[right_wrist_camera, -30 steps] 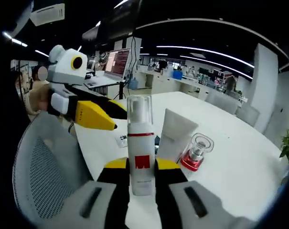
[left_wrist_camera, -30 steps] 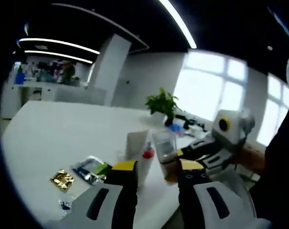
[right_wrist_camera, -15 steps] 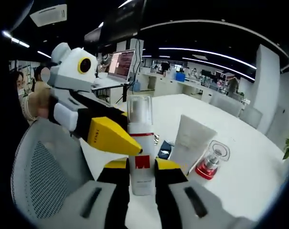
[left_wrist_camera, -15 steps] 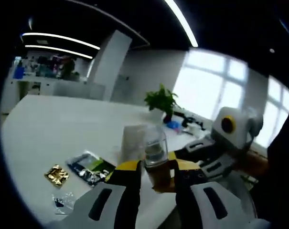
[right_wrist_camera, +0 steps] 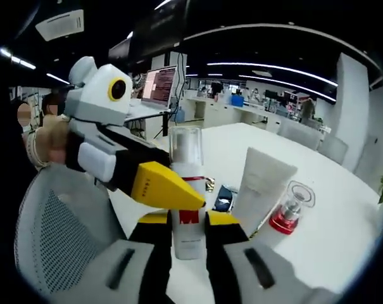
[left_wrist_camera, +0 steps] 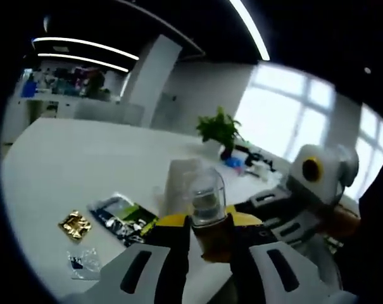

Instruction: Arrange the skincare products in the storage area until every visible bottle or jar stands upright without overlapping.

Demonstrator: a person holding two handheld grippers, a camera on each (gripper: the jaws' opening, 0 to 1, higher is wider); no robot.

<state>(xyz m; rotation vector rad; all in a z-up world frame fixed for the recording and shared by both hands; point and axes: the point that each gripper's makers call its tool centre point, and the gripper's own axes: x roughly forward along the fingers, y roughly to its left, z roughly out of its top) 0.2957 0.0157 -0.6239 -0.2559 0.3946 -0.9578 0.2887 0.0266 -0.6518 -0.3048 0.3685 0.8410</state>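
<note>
My right hand-held gripper [right_wrist_camera: 190, 229] is clamped on the white pump bottle [right_wrist_camera: 187, 196], upright above the near edge of the surface [right_wrist_camera: 343, 215]. My left hand-held gripper [left_wrist_camera: 207, 229] has its jaws either side of a clear-capped bottle [left_wrist_camera: 208, 206]; contact is blurred, so I can't tell if it grips. A white tube [right_wrist_camera: 259, 190] stands just beside a red-based jar [right_wrist_camera: 289, 208]. Sachets [left_wrist_camera: 123, 218] and a gold packet [left_wrist_camera: 75, 225] lie flat on the surface.
</note>
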